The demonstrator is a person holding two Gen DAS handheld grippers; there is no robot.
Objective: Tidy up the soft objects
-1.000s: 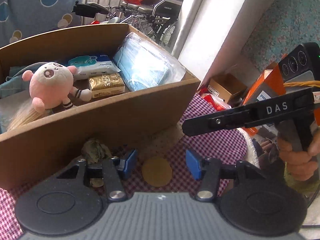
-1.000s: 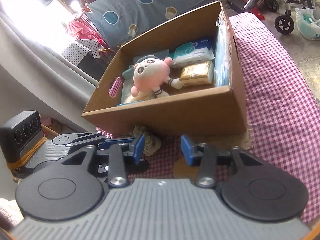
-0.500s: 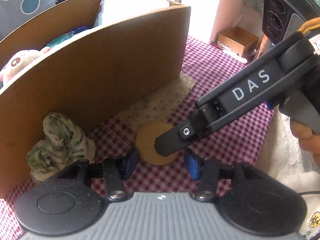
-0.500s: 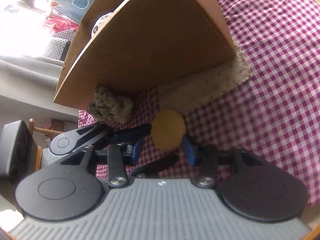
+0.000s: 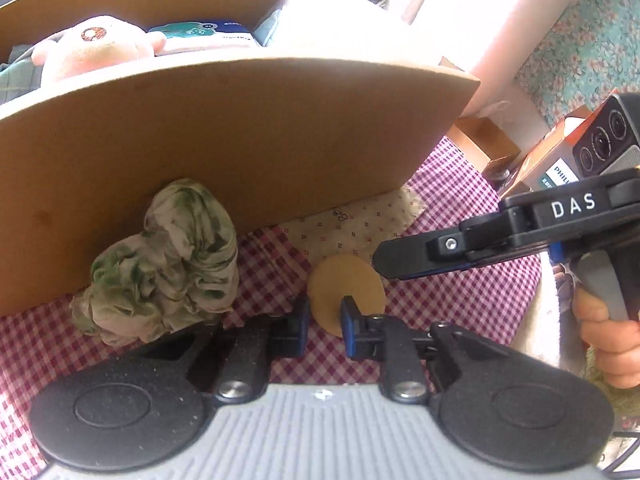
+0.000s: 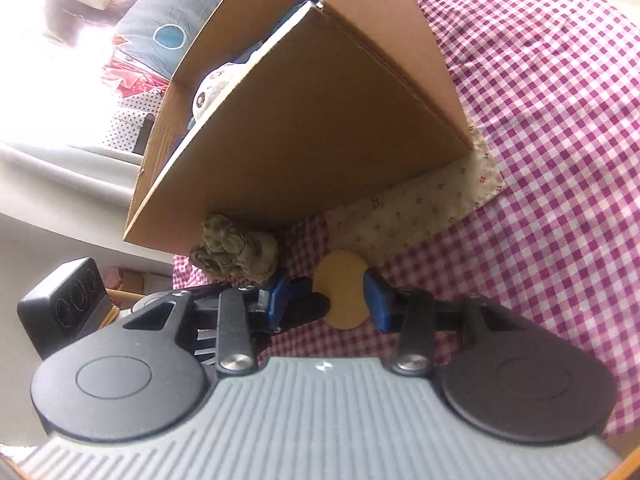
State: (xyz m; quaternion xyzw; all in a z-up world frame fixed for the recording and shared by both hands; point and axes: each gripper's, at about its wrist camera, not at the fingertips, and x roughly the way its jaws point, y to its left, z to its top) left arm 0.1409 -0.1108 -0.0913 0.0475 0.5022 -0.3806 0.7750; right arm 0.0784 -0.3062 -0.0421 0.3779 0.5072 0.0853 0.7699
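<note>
Round tan pad lies flat on checked cloth, lower centre of left view, just before cardboard box. Looks thin, light, floppy — best pinched at edge. Left gripper has just been closing, jaws nearly clenched at pad's near rim. Right gripper part-open, jaws straddling pad; contact unclear. Left view alone shows pink plush in box; right view shows box's side wall.
</note>
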